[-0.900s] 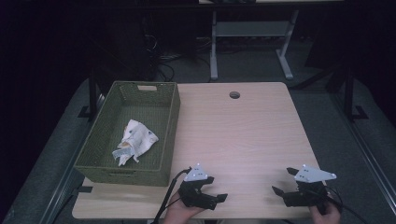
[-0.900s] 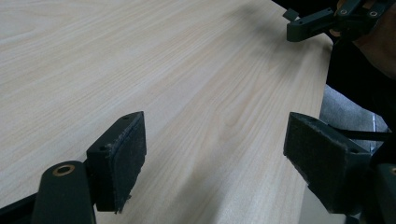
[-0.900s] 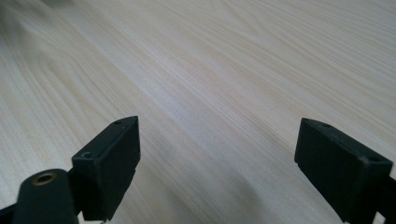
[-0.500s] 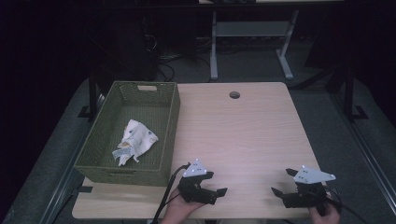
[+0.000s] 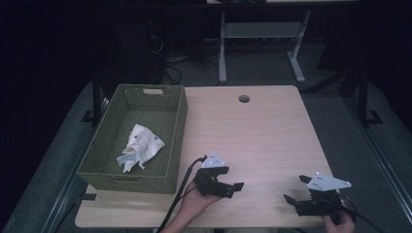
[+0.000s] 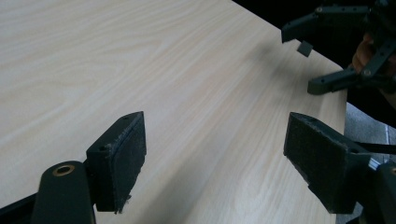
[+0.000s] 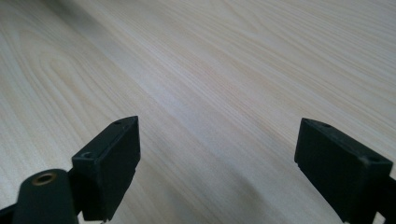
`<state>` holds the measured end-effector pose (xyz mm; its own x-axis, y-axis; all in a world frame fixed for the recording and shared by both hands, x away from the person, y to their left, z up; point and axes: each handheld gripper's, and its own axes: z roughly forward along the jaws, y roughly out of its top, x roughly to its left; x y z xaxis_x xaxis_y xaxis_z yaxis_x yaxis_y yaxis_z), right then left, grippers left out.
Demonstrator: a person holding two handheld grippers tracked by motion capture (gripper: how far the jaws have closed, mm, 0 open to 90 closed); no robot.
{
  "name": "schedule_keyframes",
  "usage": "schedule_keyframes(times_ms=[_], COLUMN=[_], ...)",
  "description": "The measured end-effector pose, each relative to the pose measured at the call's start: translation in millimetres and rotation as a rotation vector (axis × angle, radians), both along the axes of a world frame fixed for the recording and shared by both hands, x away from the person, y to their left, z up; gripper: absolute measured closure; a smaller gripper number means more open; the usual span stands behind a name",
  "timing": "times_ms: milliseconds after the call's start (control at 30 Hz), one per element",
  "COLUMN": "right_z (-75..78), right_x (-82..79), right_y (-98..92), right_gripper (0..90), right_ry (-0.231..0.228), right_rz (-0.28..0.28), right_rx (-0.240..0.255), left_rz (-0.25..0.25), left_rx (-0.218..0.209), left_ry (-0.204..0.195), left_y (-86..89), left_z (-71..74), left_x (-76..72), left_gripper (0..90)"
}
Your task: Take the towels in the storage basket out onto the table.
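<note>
left gripper [image 5: 232,187]: released | right gripper [image 5: 297,190]: released | basket [image 5: 178,121]: crumpled wrapper [image 5: 138,146] (print unreadable)

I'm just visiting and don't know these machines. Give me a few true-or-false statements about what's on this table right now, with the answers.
1. A crumpled cloth lies inside the green basket. True.
2. The left gripper is clamped on the cloth. False: its jaws stand wide apart over bare wood, holding nothing.
3. The right gripper is open too. True: the right gripper view shows only tabletop between its jaws.
4. The basket sits at the table's right side. False: it stands at the left side of the table.
5. The table has a small round hole near its far edge. True.
</note>
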<state>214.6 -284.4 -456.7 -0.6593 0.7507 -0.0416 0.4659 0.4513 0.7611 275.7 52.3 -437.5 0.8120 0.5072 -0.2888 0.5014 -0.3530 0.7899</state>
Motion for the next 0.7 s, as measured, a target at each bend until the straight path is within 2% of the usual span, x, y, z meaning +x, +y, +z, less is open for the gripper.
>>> schedule_keyframes(times_ms=[233, 367, 600, 700], right_z=[0.3, 0.9, 0.8, 1.1], right_x=[-0.6, -0.8, -0.9, -1.7], right_y=[0.8, 0.9, 1.4, 1.5], right_gripper=[14.0, 14.0, 14.0, 14.0], right_ry=[-0.002, -0.004, -0.003, -0.007], right_rz=[0.0, 0.003, 0.009, 0.012], right_rx=[-0.002, 0.0, -0.001, -0.002], left_rz=[0.007, 0.01, 0.024, 0.015], left_rx=[0.007, 0.002, 0.001, 0.02], left_ry=[-0.018, -0.009, -0.031, -0.052], left_y=[-1.5, 1.5, 5.2, 4.0], left_z=[14.2, 19.6, 30.8, 38.3], left_x=[9.2, 11.9, 15.9, 18.8], left_gripper=[21.1, 21.1, 21.1, 21.1])
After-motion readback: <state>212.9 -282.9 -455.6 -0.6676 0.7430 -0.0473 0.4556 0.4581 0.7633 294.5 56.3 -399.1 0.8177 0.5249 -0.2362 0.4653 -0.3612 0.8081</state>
